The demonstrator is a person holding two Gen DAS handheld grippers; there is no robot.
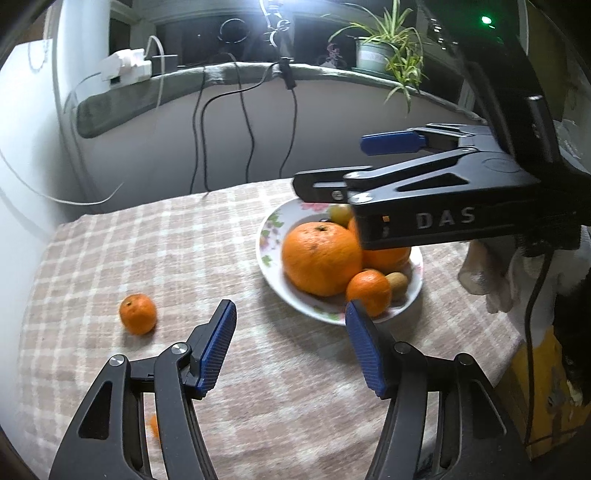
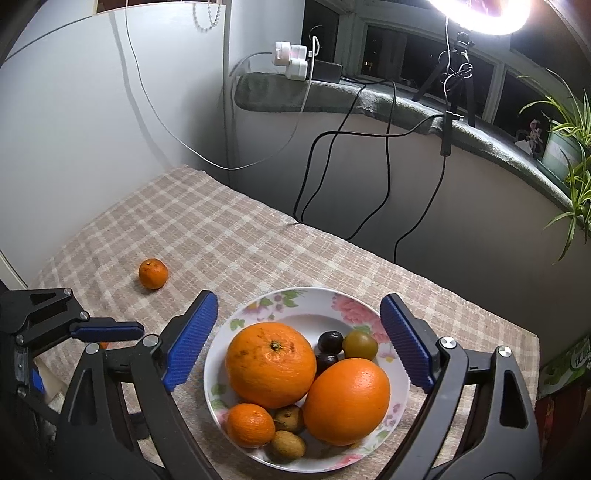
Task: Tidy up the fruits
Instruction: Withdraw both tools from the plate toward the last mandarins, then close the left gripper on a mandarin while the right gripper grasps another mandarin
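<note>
Behind two dimpled oranges [image 2: 271, 363], only the right wrist view reveals glossy dark plums [image 2: 330, 341]; both grippers [image 1: 291, 347] [image 2: 299, 343] gape empty.

Bare cloth [image 1: 288, 369] between the left fingers [image 1: 218, 347]. Bowl [image 2: 373, 317] fills the gap between the right fingers [image 2: 192, 339]. Mandarin [image 1: 137, 314] sits clear, left.

A ring light [image 2: 480, 14] above the windowsill [image 2: 369, 99] blows out to white glare; the windows behind it are dark. The plate [image 2: 404, 373] casts soft shadows toward the camera. Fisheye bending and dark vignetting crowd the edges
</note>
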